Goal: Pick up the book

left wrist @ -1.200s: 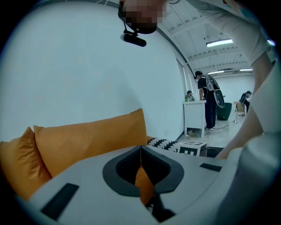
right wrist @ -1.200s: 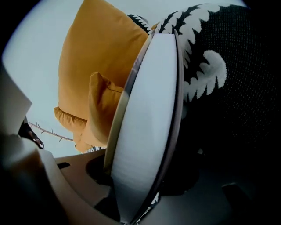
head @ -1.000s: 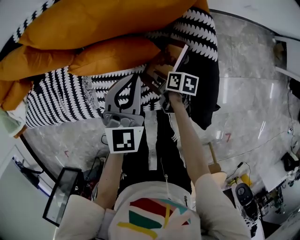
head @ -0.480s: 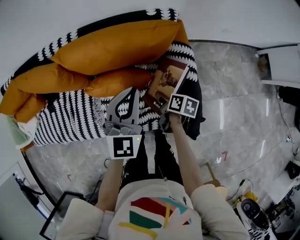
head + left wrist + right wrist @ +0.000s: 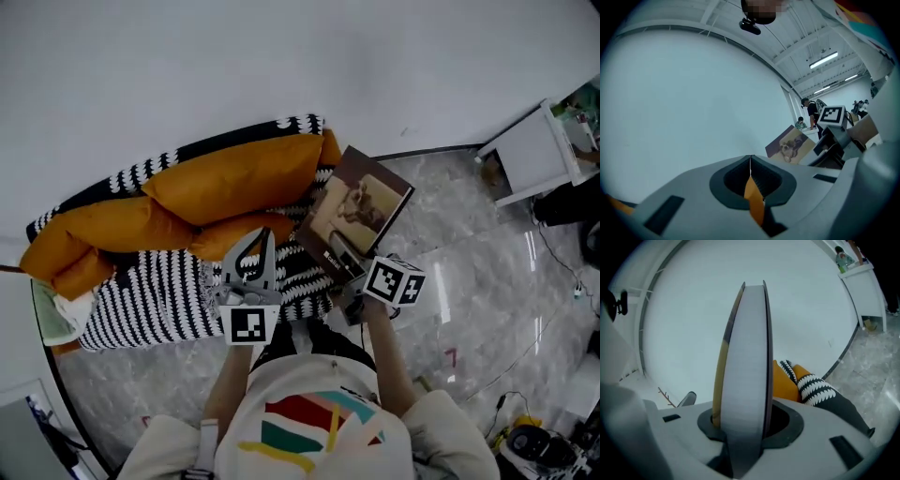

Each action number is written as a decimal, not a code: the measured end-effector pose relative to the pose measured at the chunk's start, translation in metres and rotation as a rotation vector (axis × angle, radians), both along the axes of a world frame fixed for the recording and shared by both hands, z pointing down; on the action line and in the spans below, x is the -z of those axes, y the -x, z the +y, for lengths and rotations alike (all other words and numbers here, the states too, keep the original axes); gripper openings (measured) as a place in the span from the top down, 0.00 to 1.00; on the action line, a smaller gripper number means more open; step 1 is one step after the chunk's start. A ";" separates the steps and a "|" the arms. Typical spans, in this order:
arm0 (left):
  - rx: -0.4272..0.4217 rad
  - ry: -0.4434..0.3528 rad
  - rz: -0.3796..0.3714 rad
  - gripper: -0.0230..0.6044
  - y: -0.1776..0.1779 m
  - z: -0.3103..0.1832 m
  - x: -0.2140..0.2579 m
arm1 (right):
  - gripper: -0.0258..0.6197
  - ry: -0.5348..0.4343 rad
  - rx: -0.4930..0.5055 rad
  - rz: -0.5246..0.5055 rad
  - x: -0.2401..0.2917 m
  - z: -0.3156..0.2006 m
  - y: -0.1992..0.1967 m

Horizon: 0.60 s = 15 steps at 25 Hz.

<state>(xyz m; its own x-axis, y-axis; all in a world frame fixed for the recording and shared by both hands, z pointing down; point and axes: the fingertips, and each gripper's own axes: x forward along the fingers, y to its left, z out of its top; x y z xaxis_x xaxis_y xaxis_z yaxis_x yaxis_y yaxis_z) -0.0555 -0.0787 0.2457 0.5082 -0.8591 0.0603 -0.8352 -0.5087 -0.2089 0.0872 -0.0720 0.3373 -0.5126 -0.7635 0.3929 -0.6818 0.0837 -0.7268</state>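
Book (image 5: 361, 211) is hanging in the air by the right end of the sofa (image 5: 234, 178), with the right claw (image 5: 343, 265) pinching its near corner. Cover print is too small to read, and the right gripper view is only catching the page edge. Left claw (image 5: 255, 251) is sitting pressed together; the orange sliver behind its tips is unidentifiable.

cool, even light fills all three views and falls off to black in the fisheye corners. in the left gripper view, ceiling strip lights (image 5: 824, 59) glow above and to the right of the left tongs (image 5: 750, 159), the only source in sight. right of the right tongs (image 5: 354, 292), the marble floor (image 5: 487, 281) carries pale glare streaks. straight lines bow hard near the edges. the book (image 5: 745, 357) clamped in the right tongs looks soft and smeared (too close to focus). shadows are faint.
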 end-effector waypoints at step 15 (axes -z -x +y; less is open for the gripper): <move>-0.025 -0.132 0.005 0.95 -0.008 -0.004 0.054 | 0.72 -0.254 0.045 0.031 0.083 0.056 0.007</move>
<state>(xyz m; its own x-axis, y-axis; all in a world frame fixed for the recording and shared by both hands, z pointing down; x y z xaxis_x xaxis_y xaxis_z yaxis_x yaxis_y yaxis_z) -0.0474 -0.0825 0.1917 0.5298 -0.8464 -0.0548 -0.8237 -0.4980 -0.2714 0.0805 -0.0159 0.2546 -0.5393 -0.8162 0.2074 -0.6947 0.2920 -0.6573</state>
